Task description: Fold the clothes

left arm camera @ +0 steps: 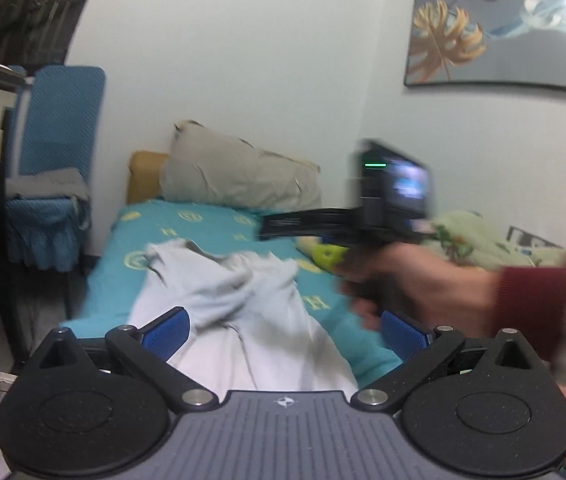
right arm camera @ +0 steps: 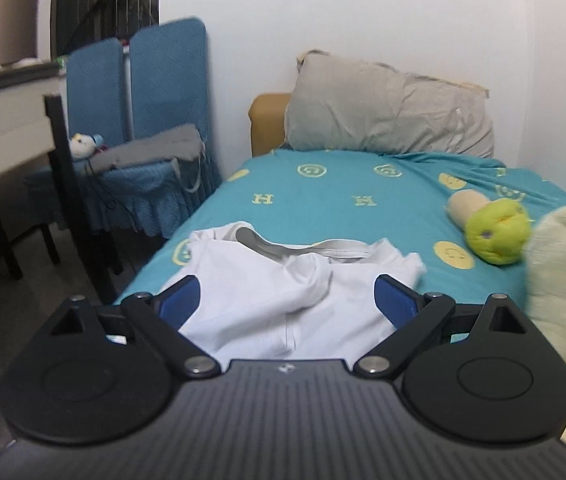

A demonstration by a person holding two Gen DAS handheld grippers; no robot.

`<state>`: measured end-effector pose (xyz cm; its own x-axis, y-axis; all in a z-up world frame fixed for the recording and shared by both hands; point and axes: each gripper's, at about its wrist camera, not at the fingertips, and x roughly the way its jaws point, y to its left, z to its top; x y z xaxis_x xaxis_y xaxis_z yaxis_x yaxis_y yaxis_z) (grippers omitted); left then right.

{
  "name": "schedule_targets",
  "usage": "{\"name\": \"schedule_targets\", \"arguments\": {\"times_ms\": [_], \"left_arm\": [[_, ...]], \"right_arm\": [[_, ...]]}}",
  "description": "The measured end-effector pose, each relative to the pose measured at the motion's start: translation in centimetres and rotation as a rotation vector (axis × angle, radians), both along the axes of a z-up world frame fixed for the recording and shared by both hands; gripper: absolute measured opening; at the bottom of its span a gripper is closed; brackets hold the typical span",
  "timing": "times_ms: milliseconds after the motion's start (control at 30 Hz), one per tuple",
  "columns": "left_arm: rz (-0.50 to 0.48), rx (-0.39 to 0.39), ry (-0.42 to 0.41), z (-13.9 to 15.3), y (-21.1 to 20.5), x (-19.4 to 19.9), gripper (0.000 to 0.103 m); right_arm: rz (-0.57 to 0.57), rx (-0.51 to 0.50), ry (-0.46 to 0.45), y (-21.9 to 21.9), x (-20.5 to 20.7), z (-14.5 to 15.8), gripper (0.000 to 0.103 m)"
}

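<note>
We list one white shirt (right arm camera: 283,300) lying rumpled on the bed (right arm camera: 343,192) for folding, left gripper (left arm camera: 283,328) and right gripper (right arm camera: 287,296) both wide, holding nothing.

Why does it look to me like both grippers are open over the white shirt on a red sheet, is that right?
Not quite: the sheet is teal with yellow prints, not red, as the right wrist view shows. The rest holds: the left gripper and right gripper are both open over the white shirt.

Shirt (right arm camera: 283,304) lay crumpled on the bed (right arm camera: 323,192), pillow (right arm camera: 387,116) behind it, plush toy (right arm camera: 491,232) off right, chair (right arm camera: 155,128) left.
</note>
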<state>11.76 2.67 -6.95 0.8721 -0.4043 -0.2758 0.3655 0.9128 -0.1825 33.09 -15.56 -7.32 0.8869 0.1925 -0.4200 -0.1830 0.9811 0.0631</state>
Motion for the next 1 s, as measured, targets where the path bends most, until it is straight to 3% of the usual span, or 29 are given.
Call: {"name": "schedule_targets", "arguments": {"times_ms": [233,400,500,633,833,1000], "left_arm": [[0.063,0.055,-0.017,1.0,-0.3,-1.4,0.103],[0.075,0.08,-0.021,1.8,-0.7,-3.5,0.103],[0.076,0.087,0.002,1.9,-1.3,-4.6,0.103],[0.078,0.102,0.056,1.8,-2.1,-5.6,0.103],[0.069,0.112,0.123,1.9,-2.1,-6.1,0.103],[0.115,0.004,0.25,2.9,1.7,-3.6,0.103]], "right_arm": [[-0.033,0.118,-0.011,-3.5,-13.2,4.9,0.095],[-0.055,0.171,-0.027,-4.3,-21.7,6.5,0.095],[-0.031,0.193,-0.018,-3.9,-25.3,5.9,0.095],[-0.006,0.208,0.002,-3.4,-27.8,3.8,0.095],[-0.013,0.208,0.018,-3.8,-28.1,3.0,0.095],[-0.009,0.237,0.035,-4.4,-28.0,2.5,0.095]]}}
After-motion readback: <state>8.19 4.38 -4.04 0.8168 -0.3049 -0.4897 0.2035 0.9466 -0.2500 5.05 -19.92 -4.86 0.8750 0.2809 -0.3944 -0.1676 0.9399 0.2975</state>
